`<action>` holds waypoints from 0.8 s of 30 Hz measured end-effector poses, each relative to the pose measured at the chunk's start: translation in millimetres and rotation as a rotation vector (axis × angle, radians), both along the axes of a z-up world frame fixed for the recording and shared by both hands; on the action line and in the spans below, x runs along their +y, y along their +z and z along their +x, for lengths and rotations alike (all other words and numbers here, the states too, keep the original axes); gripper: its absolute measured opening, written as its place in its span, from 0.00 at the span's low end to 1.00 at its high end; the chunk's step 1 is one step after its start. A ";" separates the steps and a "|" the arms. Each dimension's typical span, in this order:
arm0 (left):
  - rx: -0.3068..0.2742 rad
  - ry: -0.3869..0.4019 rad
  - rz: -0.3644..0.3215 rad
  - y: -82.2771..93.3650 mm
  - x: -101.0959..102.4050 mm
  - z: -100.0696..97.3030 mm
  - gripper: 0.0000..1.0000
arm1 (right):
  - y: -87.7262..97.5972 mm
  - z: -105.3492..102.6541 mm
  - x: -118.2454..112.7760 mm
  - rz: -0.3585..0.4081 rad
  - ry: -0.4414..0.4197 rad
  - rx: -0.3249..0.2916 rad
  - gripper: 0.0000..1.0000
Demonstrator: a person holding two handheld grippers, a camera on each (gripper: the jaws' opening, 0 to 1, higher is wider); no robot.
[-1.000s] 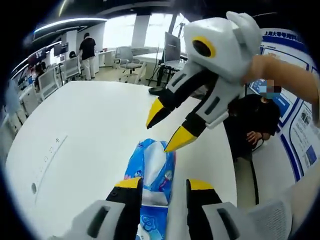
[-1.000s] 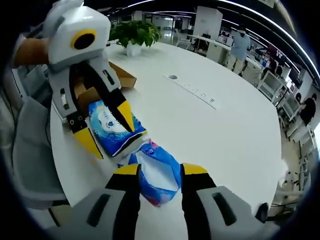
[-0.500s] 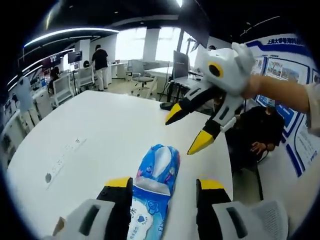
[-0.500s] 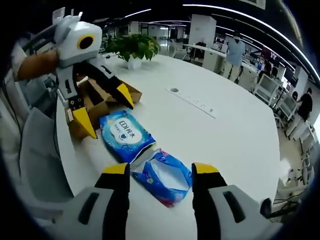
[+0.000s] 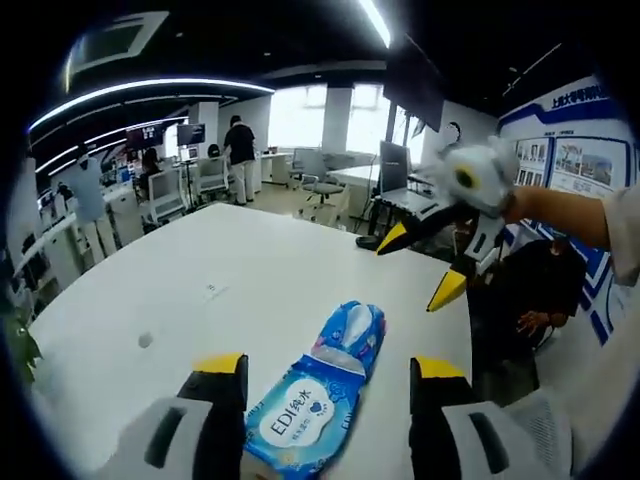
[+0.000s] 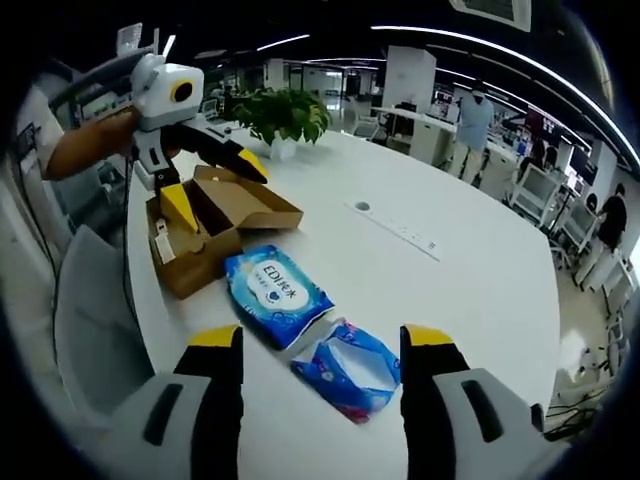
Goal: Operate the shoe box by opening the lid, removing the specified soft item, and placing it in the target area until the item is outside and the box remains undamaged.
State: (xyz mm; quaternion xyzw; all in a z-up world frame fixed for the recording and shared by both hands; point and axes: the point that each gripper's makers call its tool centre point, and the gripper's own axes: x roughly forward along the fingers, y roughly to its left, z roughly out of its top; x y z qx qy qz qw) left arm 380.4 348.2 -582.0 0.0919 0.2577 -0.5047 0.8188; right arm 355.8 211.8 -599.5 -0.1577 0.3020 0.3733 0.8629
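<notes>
Both of my grippers are pulling back and apart from the two soft packs, so more of the white table is showing around them than a second ago. My left gripper is hanging with its jaws spread and holding nothing, the blue wipes pack lying between them at 6 o'clock and the smaller tissue pack touching its far end. My right gripper is also gaping empty above both packs, while the shoe box is sitting open at 10 o'clock on the table.
</notes>
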 end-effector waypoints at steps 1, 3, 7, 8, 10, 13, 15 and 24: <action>-0.003 0.013 -0.002 0.9 4.8 0.5 0.68 | 2.4 -1.6 3.9 0.003 0.013 -0.005 0.61; -0.016 0.026 -0.012 4.1 14.1 -0.2 0.69 | 6.4 -5.4 12.0 0.003 0.032 -0.012 0.63; -0.045 0.040 -0.012 9.8 31.3 -4.3 0.74 | 10.2 -7.1 21.5 0.010 0.056 -0.017 0.68; -0.048 0.043 -0.013 11.3 35.9 -5.8 0.76 | 11.8 -8.3 24.4 0.012 0.061 -0.018 0.68; -0.054 0.049 -0.015 13.5 43.0 -7.8 0.77 | 14.2 -10.0 30.2 0.016 0.074 -0.021 0.69; -0.061 0.063 -0.030 17.0 56.3 -11.8 0.79 | 18.7 -13.5 40.5 0.027 0.092 -0.021 0.71; -0.046 0.076 -0.036 15.8 66.3 -15.4 0.83 | 22.0 -16.0 48.1 0.032 0.109 -0.023 0.71; -0.045 0.148 -0.043 6.1 115.2 -32.1 0.90 | 24.0 -20.7 75.2 0.034 0.189 -0.025 0.72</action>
